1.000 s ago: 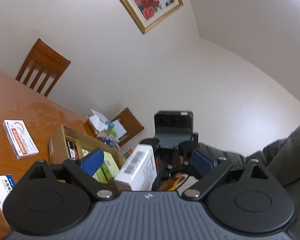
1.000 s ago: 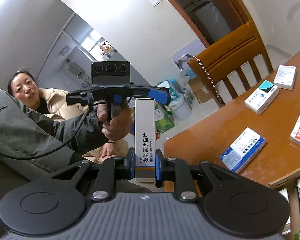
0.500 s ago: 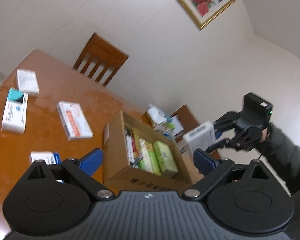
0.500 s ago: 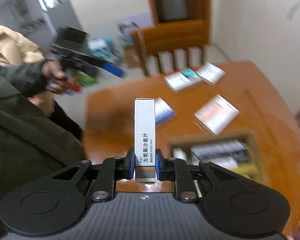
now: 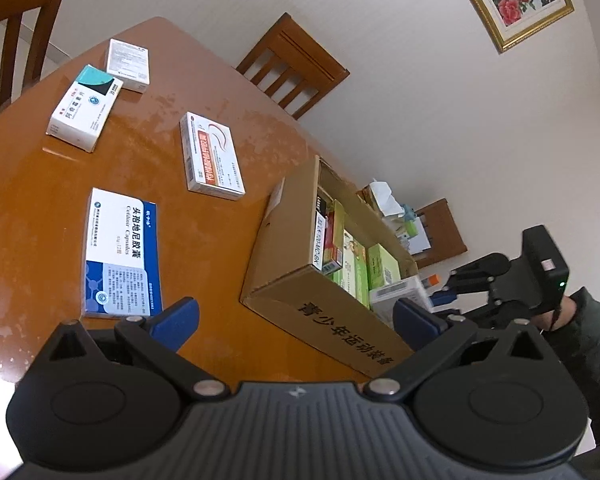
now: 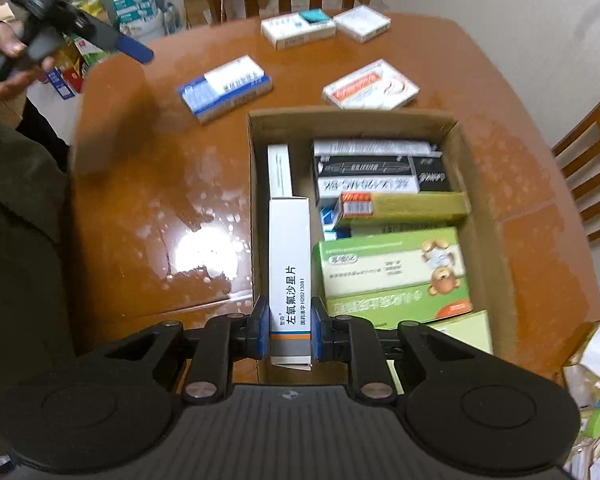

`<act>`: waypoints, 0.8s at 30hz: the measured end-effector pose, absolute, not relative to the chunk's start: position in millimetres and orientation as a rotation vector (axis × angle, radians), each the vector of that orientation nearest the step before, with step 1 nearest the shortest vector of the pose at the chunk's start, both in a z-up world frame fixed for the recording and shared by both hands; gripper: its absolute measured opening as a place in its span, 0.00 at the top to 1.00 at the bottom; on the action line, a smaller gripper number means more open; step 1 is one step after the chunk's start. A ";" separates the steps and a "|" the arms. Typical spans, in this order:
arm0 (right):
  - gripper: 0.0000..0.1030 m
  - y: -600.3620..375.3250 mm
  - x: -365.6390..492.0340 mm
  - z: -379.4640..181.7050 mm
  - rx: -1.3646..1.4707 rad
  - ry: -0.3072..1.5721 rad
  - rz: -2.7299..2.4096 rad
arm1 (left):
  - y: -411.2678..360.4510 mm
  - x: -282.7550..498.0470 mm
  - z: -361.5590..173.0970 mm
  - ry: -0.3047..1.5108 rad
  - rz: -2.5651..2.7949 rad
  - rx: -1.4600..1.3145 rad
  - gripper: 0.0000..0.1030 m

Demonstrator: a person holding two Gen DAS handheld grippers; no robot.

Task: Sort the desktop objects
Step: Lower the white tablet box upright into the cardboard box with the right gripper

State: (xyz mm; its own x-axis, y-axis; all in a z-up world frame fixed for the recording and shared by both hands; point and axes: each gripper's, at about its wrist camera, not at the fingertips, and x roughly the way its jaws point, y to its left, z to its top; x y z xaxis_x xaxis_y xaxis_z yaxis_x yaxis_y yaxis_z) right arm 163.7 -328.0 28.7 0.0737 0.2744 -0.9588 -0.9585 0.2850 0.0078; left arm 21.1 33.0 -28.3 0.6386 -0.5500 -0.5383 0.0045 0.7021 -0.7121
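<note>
My right gripper (image 6: 290,338) is shut on a tall white medicine box (image 6: 290,276) and points down over the left side of a cardboard box (image 6: 488,216) packed with several medicine packs. In the left wrist view the same white medicine box (image 5: 396,292) hangs over the near end of the cardboard box (image 5: 296,280). My left gripper (image 5: 296,320) hovers over the table with its jaws opening wide and nothing between them. A blue-and-white capsule box (image 5: 120,256) lies just ahead of its left finger. A red-and-white box (image 5: 212,156) lies farther off.
Two more white boxes (image 5: 84,108) (image 5: 128,66) lie near the table's far end. Wooden chairs (image 5: 292,66) stand around the wooden table (image 5: 28,200). Loose packs and tissue clutter a low stand (image 5: 400,216) beyond the cardboard box. A person's dark sleeve (image 6: 16,216) fills the left side.
The left gripper let go of the white box and swung down toward the table and the loose boxes. The right gripper carried the white box over the cardboard box and tipped downward.
</note>
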 end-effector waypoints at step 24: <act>0.77 -283.8 185.6 -5.2 -0.833 1.072 1.077 | 29.2 7.9 -29.1 0.843 -0.281 -0.791 0.01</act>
State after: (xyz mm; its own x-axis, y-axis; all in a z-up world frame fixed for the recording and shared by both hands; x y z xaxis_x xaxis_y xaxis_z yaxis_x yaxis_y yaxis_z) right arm 185.6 -283.8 -5.2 0.1073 0.2682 -0.9574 -0.9587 0.2831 -0.0281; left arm 7.9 29.2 -29.1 0.6496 -0.5148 -0.5594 -0.0769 0.6875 -0.7221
